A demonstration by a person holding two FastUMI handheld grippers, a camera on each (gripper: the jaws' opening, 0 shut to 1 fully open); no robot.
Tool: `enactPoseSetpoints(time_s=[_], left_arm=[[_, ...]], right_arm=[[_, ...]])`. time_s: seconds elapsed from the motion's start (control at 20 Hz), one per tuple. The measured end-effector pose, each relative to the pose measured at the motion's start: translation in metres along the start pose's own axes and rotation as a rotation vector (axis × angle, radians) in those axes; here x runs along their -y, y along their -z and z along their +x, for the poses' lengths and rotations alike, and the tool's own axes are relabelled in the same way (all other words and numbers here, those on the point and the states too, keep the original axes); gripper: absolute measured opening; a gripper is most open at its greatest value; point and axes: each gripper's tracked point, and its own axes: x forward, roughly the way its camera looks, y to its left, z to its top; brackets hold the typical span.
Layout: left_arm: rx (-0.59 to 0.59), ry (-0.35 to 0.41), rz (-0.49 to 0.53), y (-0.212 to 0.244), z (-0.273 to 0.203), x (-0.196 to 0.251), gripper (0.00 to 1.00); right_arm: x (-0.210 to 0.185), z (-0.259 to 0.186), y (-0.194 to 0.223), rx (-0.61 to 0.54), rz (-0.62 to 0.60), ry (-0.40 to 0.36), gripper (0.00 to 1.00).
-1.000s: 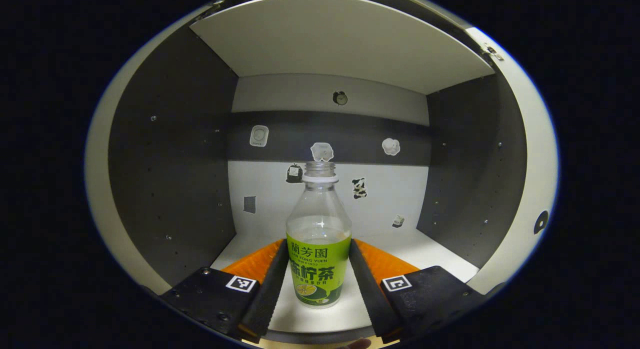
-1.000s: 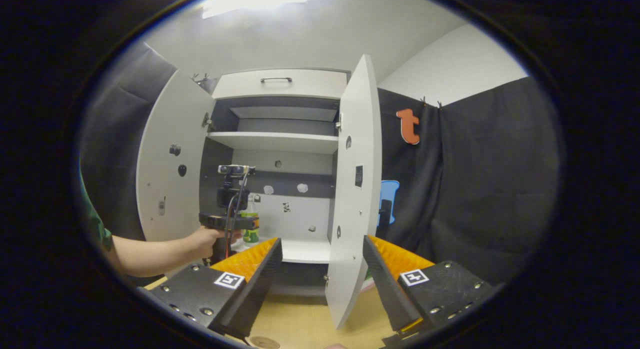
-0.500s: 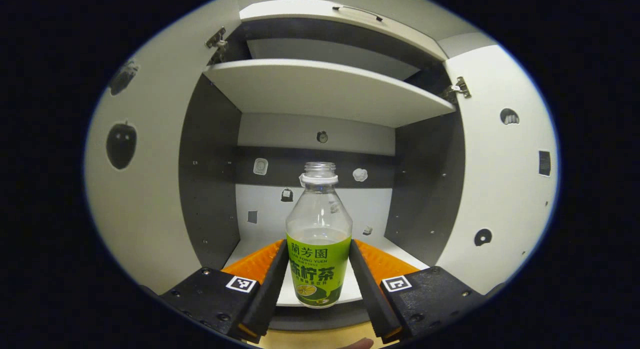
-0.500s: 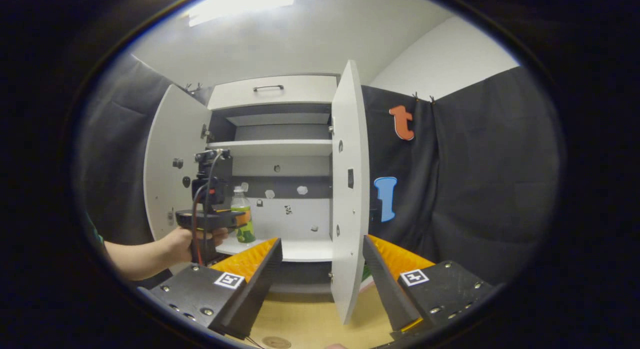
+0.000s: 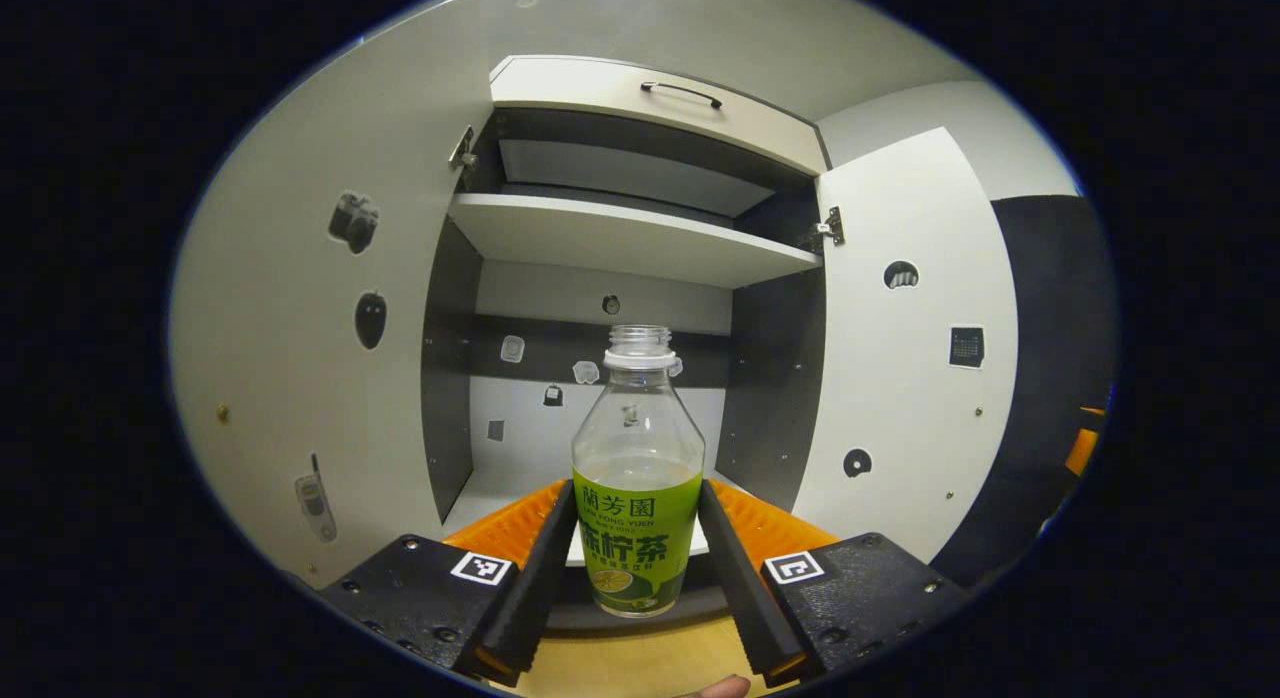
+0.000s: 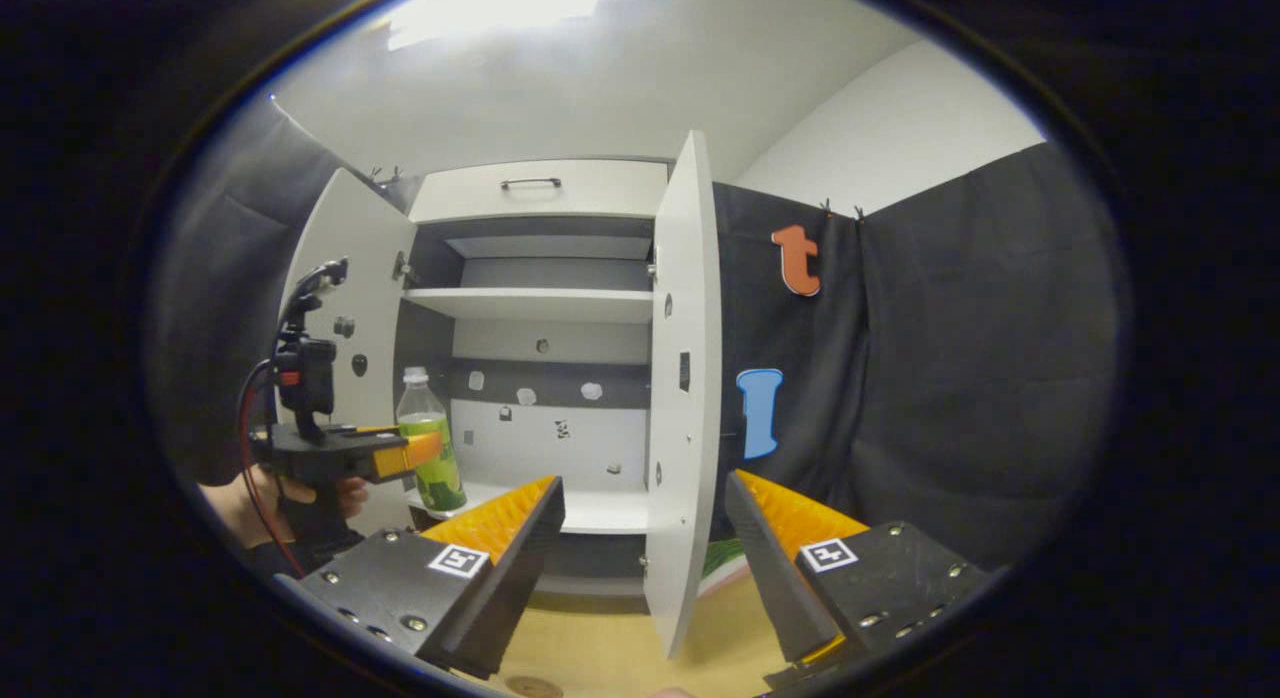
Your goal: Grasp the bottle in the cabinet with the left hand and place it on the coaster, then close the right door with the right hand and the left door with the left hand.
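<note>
A clear bottle (image 5: 638, 478) with a green label and no cap stands upright between my left gripper's (image 5: 638, 568) fingers, which are shut on its label. It hangs in the air in front of the open cabinet (image 5: 630, 243), above the wooden table. In the right gripper view the same bottle (image 6: 438, 483) and left gripper (image 6: 415, 453) are at the left, outside the cabinet, held by a hand (image 6: 300, 498). My right gripper (image 6: 640, 568) is open; the right door (image 6: 682, 428) stands edge-on beyond it. A round brown coaster (image 6: 527, 686) peeks in at the bottom edge.
Both white doors stand wide open: the left door (image 5: 300, 378) and the right door (image 5: 900, 378). The lower shelf (image 6: 590, 513) is bare, with a shelf board (image 5: 630, 238) above it and a drawer (image 5: 650, 93) on top. The wooden table (image 5: 640, 663) lies below.
My left gripper has drawn the bottle back out of the cabinet and away to the left. The right gripper has barely moved and stays open.
</note>
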Motion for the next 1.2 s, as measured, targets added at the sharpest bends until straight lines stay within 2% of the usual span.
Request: enactPoseSetpoints(time_s=[0.1, 0.2, 0.4, 0.65, 0.9, 1.0, 1.2], left_arm=[[-0.014, 0.004, 0.019, 0.016, -0.015, 0.004, 0.77], [-0.032, 0.013, 0.037, 0.035, -0.026, 0.010, 0.77], [-0.069, 0.048, 0.047, 0.084, -0.045, 0.026, 0.77], [-0.125, 0.143, 0.043, 0.158, -0.072, 0.055, 0.78], [-0.019, 0.241, 0.021, 0.209, -0.098, 0.082, 0.77], [-0.083, 0.272, 0.022, 0.249, -0.109, 0.091, 0.77], [-0.197, 0.313, 0.000, 0.313, -0.133, 0.104, 0.78]], right_arm=[[-0.003, 0.003, 0.002, -0.003, -0.009, -0.003, 0.94], [-0.012, 0.004, 0.005, -0.002, -0.021, -0.026, 0.98], [-0.027, 0.010, 0.013, -0.015, -0.020, -0.059, 0.95], [-0.037, 0.018, 0.022, -0.013, 0.021, -0.087, 0.98], [-0.040, 0.019, 0.052, -0.064, 0.040, -0.083, 0.95], [-0.038, 0.016, 0.070, -0.111, 0.025, -0.067, 0.98], [-0.035, 0.009, 0.095, -0.167, 0.028, -0.048, 0.95]])
